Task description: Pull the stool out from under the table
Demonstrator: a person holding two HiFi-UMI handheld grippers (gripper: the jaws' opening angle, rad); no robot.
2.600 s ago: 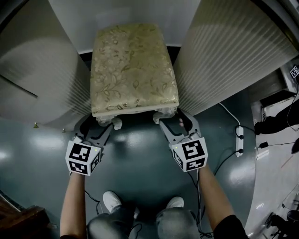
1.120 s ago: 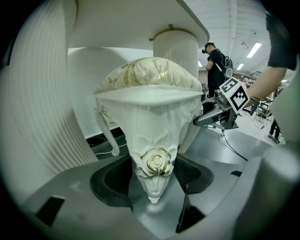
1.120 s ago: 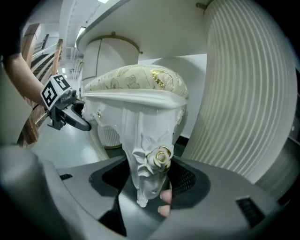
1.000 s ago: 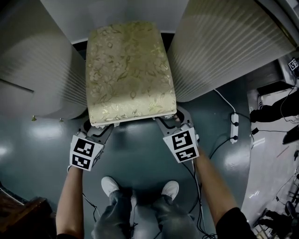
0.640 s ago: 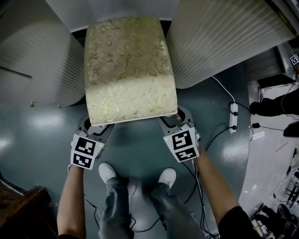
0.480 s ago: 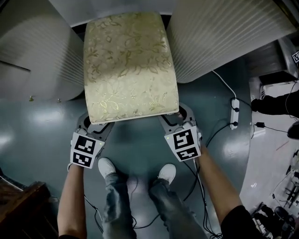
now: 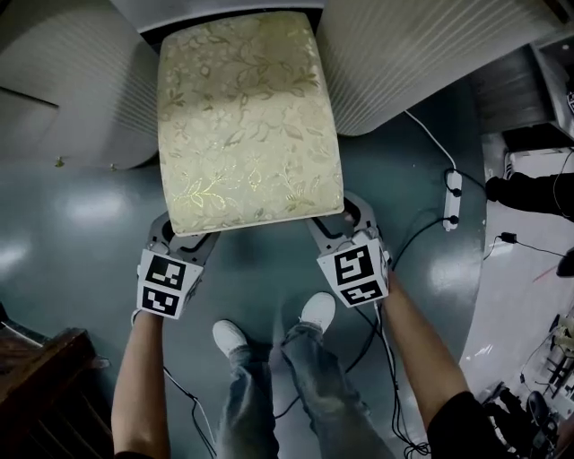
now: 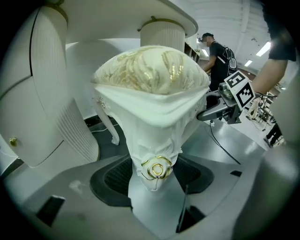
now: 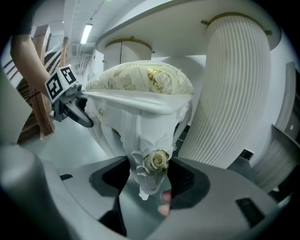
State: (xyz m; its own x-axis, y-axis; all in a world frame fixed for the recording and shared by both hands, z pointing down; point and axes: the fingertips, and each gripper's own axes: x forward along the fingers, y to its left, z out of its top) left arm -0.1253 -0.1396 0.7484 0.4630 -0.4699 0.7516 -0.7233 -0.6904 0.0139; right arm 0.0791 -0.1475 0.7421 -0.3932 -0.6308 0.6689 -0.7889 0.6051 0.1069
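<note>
Stool (image 7: 247,116) first: its long axis runs straight away from my jaws, with the far short end just at the mouth of the gap under the table (image 7: 224,11) and the near short end right over both grippers. By my reading the pull has to come straight back along that axis, toward the feet. Neither hand is nearer, since each has one near corner.

On either side of the stool stand the table's two pedestals (image 7: 430,54). They are big rounded columns, white and finely ribbed, and the seat's far half lies between them without touching, as far as I can tell. The floor (image 7: 269,269) under the jaws is dark, smooth and glossy, so I expect the feet to slide rather than catch.

The seat is a padded rectangle in pale gold brocade with a leaf pattern, domed on top, over a white carved apron.

My left gripper (image 7: 186,240) is clamped on the near-left leg (image 8: 152,154), with its dark ridged pads pressed against both flanks. My right gripper (image 7: 339,224) pinches the near-right leg (image 9: 150,159) the same way. Both legs are white, curved and glossy, and taper downward past the jaws.

Smallest are the rosettes (image 8: 157,168), one carved and gilt-edged on each knee, sitting level with the pads.
</note>
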